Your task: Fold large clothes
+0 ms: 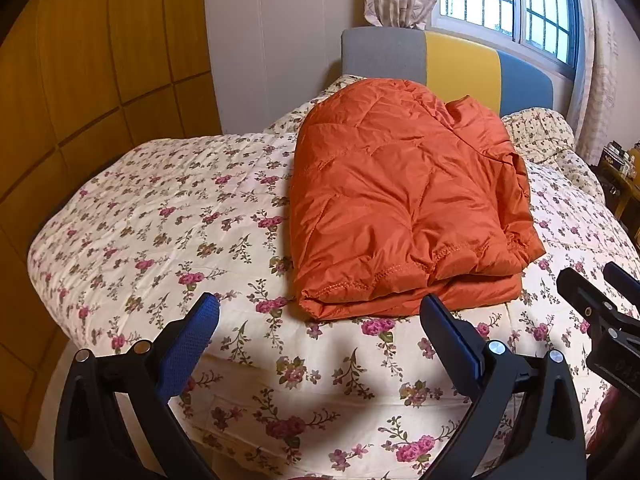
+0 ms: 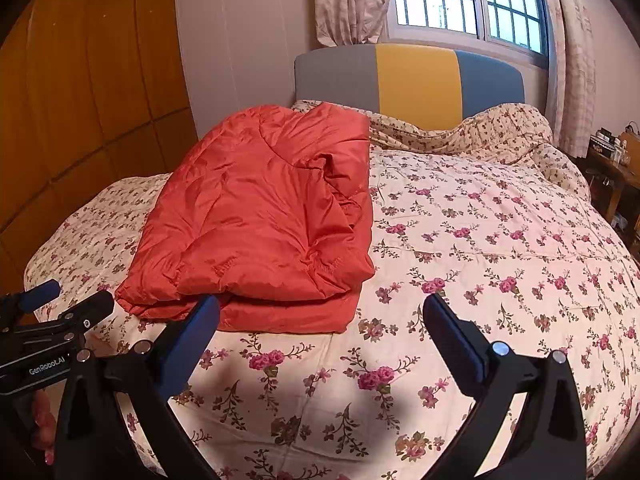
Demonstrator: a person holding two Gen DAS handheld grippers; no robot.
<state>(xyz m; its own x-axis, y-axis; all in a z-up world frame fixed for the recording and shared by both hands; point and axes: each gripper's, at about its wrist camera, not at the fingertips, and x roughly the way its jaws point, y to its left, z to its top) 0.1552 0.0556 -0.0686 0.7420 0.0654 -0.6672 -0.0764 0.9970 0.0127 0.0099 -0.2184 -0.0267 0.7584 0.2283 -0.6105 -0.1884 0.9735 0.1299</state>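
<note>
both tongs gape wide and hold nothing: the left tongs (image 1: 320, 308) just short of the folded orange quilted jacket (image 1: 400, 200), the right tongs (image 2: 322, 308) beside its near right corner. only the right view shows fingers (image 2: 42, 420) on the left handle. the jacket lies on the floral bedspread (image 2: 480, 240).

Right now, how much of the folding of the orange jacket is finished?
Done: the orange jacket lies on the floral bedspread in a layered, folded bundle. In hand: nothing; the left gripper and right gripper are open, off it. Left: perhaps tidying the rumpled right edge.
</note>
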